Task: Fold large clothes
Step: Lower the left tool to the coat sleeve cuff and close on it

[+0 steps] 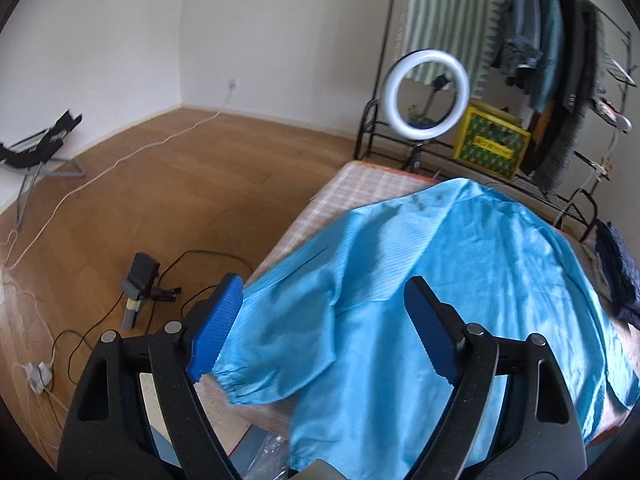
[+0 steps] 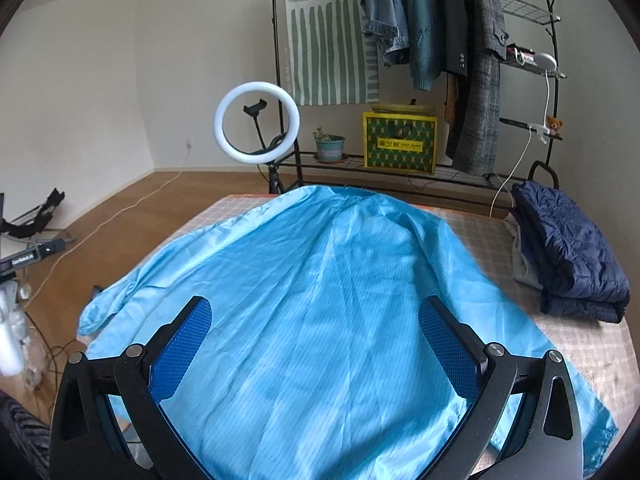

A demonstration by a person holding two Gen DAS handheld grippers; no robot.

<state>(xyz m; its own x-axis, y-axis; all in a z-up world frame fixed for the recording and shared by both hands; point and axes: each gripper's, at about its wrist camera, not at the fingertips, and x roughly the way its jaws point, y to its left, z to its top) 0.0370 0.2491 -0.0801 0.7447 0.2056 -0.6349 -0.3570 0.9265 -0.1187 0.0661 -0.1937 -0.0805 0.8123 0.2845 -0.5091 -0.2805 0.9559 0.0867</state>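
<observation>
While the light blue garment (image 2: 320, 300) lies spread flat across the checked tabletop (image 2: 580, 344), both grippers hover above its near end with nothing between their pads. The left gripper (image 1: 324, 332) has its jaws released wide over the left sleeve (image 1: 280, 344), whose elastic cuff reaches the tabletop's edge. The right gripper (image 2: 316, 352) is likewise spread apart over the garment's body. A folded navy quilted jacket (image 2: 572, 252) sits on the tabletop's right side, apart from the garment. Beyond stand a ring light (image 2: 256, 124) and a clothes rack (image 2: 440, 40).
</observation>
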